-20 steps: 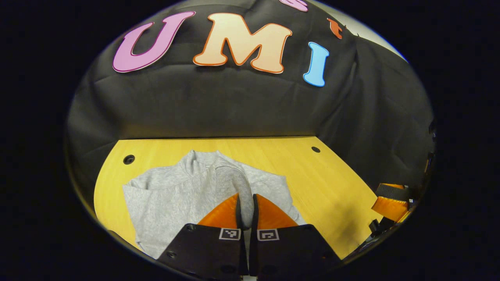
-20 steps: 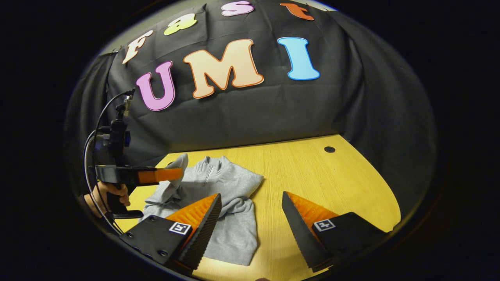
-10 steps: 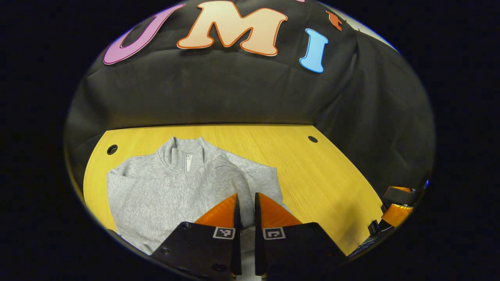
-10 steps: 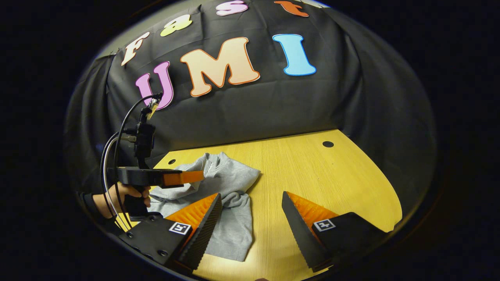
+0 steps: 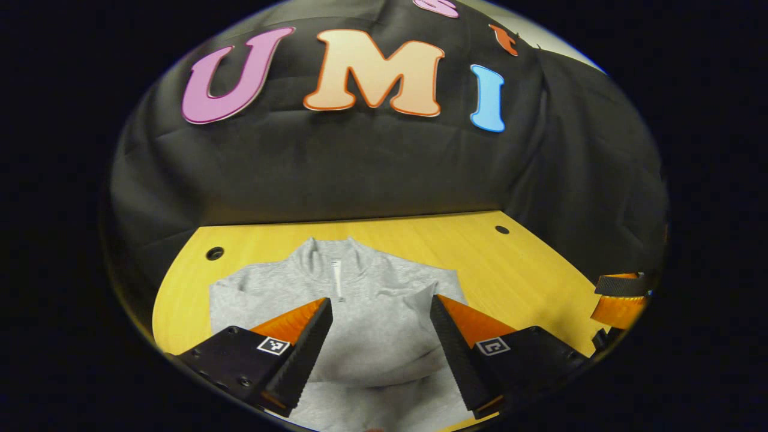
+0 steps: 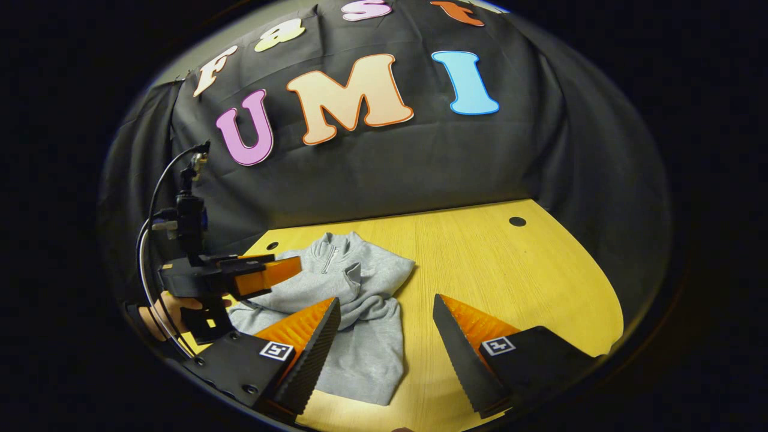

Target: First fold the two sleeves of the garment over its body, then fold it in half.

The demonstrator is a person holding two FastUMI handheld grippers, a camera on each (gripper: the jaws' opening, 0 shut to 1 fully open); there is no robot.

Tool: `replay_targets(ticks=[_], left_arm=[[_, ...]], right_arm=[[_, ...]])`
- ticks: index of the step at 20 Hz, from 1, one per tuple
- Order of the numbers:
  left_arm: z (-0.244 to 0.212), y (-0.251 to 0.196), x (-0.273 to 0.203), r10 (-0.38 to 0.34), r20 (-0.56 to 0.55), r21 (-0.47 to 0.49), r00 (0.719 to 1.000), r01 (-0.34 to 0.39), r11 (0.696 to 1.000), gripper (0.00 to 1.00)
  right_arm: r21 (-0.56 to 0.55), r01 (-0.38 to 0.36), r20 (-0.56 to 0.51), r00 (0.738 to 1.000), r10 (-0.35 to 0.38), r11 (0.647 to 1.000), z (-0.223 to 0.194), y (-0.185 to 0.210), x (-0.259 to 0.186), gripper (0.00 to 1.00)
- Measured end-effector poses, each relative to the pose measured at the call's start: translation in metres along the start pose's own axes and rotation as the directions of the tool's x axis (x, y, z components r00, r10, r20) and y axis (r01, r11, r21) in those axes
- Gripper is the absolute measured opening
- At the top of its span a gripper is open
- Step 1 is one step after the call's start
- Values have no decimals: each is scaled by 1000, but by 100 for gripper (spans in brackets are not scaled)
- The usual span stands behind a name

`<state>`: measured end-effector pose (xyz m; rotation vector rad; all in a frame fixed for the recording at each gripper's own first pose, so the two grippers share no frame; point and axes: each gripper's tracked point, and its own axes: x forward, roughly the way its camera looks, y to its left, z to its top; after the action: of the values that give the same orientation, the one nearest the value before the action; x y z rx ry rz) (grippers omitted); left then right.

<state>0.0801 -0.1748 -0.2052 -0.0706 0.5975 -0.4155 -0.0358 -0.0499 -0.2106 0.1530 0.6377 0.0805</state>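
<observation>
A grey zip-neck sweater lies flat on the yellow table, collar toward the back wall. Its sleeves are folded in over the body. My left gripper hovers open just above the sweater's chest, with nothing between its fingers. In the right gripper view the sweater lies at the left, one folded sleeve crossing its front. The left gripper hangs over its near side, held by a hand. My right gripper stands open and holds nothing, above the sweater's right edge and the bare table.
The table has small round holes near its back corners. Black cloth walls close in the back and sides. Bare wood stretches to the right of the sweater. Part of the right gripper shows at the table's right edge.
My left gripper has opened and let go of the sleeve, which now lies on the sweater's body; the gripper has drawn back a little. My right gripper stays open, nearly still.
</observation>
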Motion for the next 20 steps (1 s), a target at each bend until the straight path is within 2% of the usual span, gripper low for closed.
replay_targets(ticks=[3,7,8,9,11,15,20], left_arm=[[-9,39,-21,54,10,-51,999,-53,997,96],[-30,84,-54,114,-12,-65,993,-115,991,96],[-35,92,-65,120,-13,-63,993,-120,991,96],[-41,97,-74,118,-17,-54,993,-119,991,96],[-55,112,-94,132,-25,-26,991,-132,991,95],[-90,134,-121,179,-76,12,981,-179,984,95],[-148,142,-143,191,-175,-65,966,-205,977,96]], right_arm=[[-22,3,-6,1000,-3,1000,-5,9,6,98],[-60,20,-23,1000,-21,998,-17,15,11,98],[-69,24,-32,999,-26,997,-23,16,12,94],[-75,28,-42,999,-31,997,-28,16,13,98],[-83,36,-66,997,-41,996,-40,16,15,94],[-111,54,-111,992,-66,992,-64,16,15,98],[-139,58,-163,983,-81,989,-96,23,15,98]])
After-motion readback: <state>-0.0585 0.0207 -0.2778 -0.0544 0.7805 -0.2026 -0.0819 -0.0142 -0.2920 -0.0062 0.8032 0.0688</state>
